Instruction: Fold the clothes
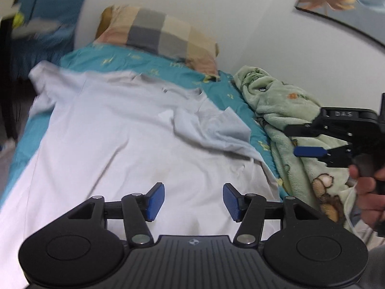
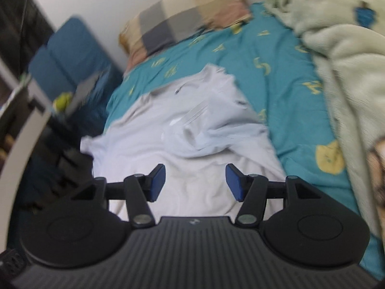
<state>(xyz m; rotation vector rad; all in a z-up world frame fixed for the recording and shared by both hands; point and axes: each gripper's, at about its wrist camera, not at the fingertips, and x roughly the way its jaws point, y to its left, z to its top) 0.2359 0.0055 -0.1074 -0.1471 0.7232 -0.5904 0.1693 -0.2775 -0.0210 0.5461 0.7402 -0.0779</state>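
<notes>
A bed [image 1: 134, 59] with a teal patterned sheet fills both views, running away toward a white wall. A pale white shirt [image 1: 115, 130] lies spread along the middle of the bed, wrinkled, with one sleeve [image 1: 216, 130] folded inward on its right side. A green fleece blanket [image 1: 288, 130] is heaped along the bed's right edge, and a checked pillow [image 1: 163, 33] sits at the far end against the wall. The left gripper [image 1: 193, 201] hovers over the shirt's near part with its jaws spread wide, holding nothing. The right gripper [image 2: 195, 181] likewise stands wide apart and empty above the shirt.
</notes>
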